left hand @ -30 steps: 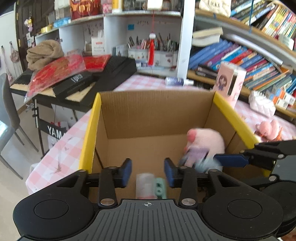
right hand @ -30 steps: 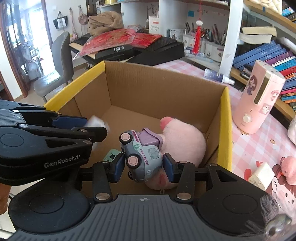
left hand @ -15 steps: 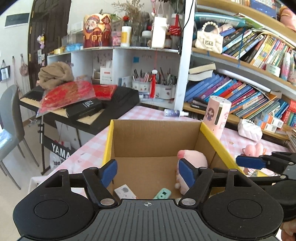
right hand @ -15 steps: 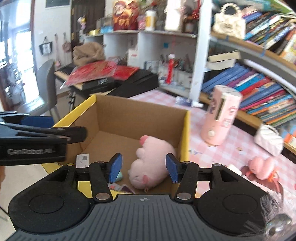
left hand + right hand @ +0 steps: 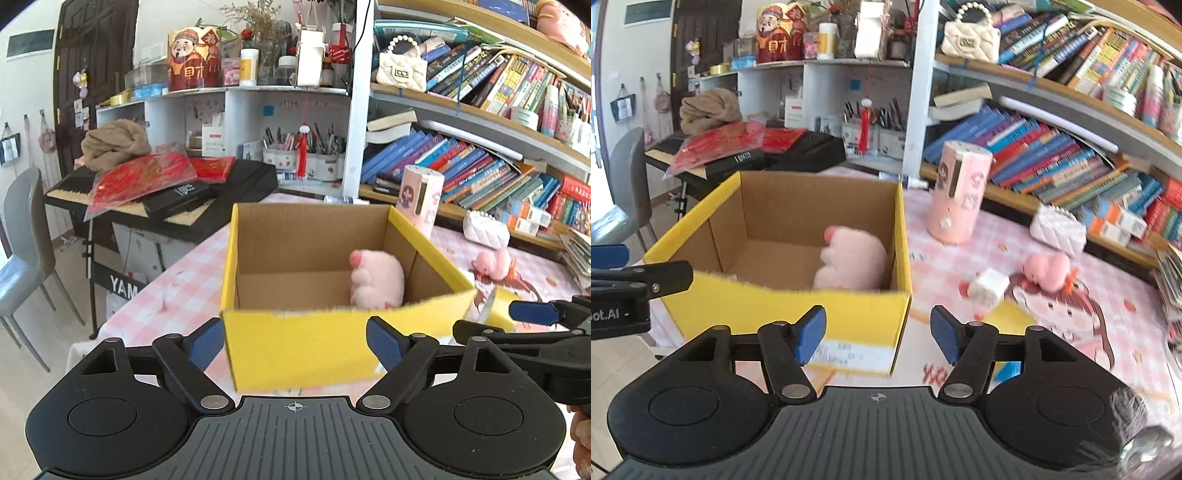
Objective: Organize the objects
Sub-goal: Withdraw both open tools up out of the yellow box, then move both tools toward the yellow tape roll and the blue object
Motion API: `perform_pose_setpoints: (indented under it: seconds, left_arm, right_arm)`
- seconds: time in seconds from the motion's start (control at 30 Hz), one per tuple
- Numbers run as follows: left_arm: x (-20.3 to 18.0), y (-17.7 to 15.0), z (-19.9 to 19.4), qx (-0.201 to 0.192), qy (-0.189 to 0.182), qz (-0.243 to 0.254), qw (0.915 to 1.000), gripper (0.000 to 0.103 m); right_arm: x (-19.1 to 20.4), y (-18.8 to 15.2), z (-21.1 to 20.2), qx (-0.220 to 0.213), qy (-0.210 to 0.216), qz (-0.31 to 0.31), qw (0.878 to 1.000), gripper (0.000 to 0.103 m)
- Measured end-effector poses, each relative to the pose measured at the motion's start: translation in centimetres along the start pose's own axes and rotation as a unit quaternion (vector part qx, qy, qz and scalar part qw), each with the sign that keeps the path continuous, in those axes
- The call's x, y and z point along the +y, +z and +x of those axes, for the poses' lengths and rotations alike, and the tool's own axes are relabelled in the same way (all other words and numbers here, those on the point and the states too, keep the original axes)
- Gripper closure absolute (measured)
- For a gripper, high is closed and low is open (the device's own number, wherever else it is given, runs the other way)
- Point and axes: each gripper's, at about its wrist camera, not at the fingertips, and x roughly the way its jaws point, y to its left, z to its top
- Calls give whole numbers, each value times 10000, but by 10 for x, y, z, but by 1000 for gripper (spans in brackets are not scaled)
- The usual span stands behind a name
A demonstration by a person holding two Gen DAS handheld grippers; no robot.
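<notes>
Cardboard box (image 5: 827, 328) holds the pink plush (image 5: 853, 258); both our hand-held grippers, left (image 5: 295, 343) and right (image 5: 877, 334), just opened, are empty; next, the white cube (image 5: 988, 286) right of the box.

A cluttered study in daylight

Daylight is coming in from the left, washing over the pale floor (image 5: 22, 384) and a grey chair (image 5: 22, 236) that is standing beside a black keyboard (image 5: 236, 181) on a stand. Red packets and a brown bundle of cloth (image 5: 114, 142) are lying on the keyboard. A dark door (image 5: 96, 74) is showing behind it. White cubby shelves (image 5: 229, 110) are holding pen pots, and wooden bookshelves (image 5: 480, 110) packed with leaning books are running along the right, behind the desk (image 5: 1071, 295) with its pink checked cloth.
</notes>
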Motion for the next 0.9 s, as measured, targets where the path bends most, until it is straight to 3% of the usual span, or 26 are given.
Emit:
perform_pose_setpoints:
  seconds: [0.5,0.9]
  left_arm:
    - [8,-40,-41,321,26,106,9994,13]
    - [12,-56,-62,388,-11,278,9989,9]
  right_arm:
    - [23,-46,-48,178,-147,111,9997,32]
    - [36,-71,-72,295,-229,186,9991,20]
